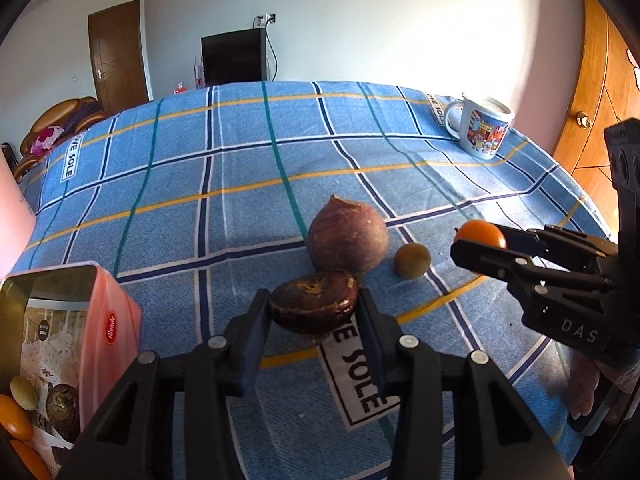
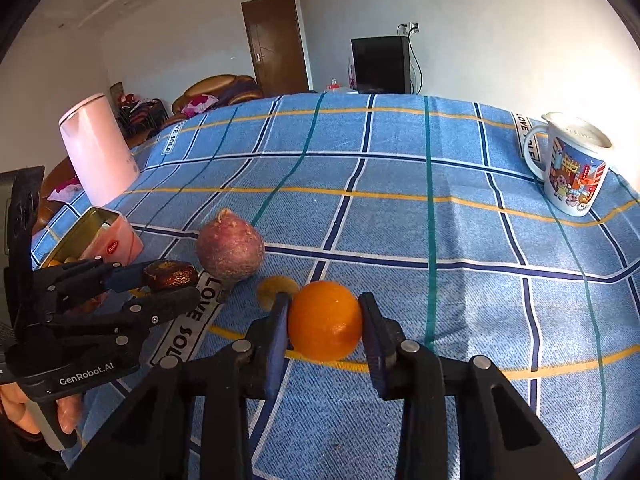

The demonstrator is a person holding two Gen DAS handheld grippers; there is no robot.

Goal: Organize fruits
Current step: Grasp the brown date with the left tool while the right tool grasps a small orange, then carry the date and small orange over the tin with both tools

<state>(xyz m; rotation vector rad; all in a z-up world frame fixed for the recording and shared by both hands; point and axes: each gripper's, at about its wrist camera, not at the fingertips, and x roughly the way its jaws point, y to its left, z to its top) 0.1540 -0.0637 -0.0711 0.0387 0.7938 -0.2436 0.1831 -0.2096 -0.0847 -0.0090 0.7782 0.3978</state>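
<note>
My left gripper is shut on a dark brown wrinkled fruit, held just above the cloth; it also shows in the right wrist view. My right gripper is shut on an orange, seen from the left wrist at the right. A large reddish-purple round fruit and a small yellow-green fruit lie on the blue checked cloth between the grippers. An open pink tin at the left holds several fruits.
A printed white mug stands at the far right of the table. A pink kettle stands at the far left edge behind the tin. A wooden door is close on the right.
</note>
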